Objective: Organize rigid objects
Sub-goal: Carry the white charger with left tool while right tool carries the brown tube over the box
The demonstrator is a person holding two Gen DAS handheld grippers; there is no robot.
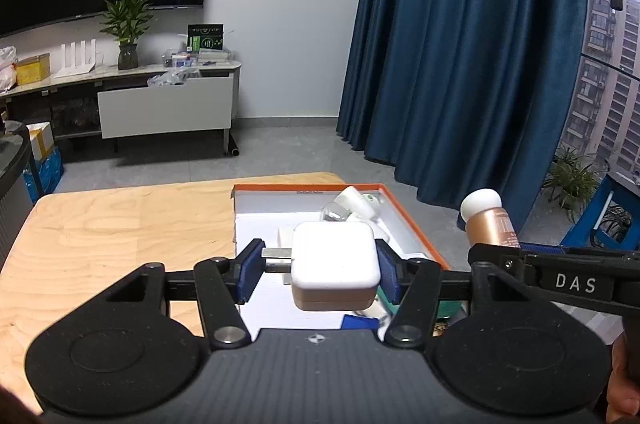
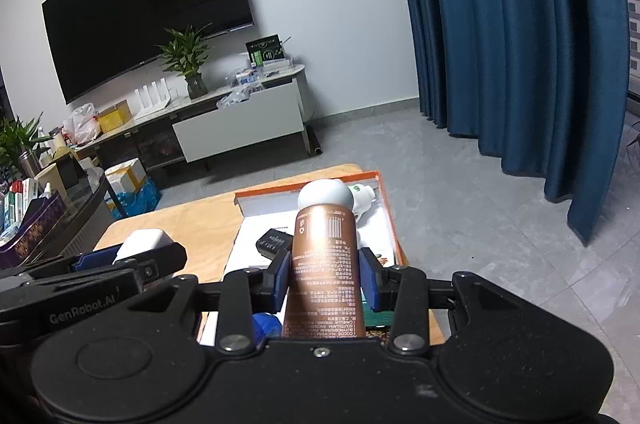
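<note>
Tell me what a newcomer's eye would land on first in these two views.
First, the white charger clamped in the left gripper, front and centre over the orange-rimmed box. Next, the copper bottle with a white round cap, gripped by the right gripper above the same box. Behind them, the blue curtain fills the right side.
</note>
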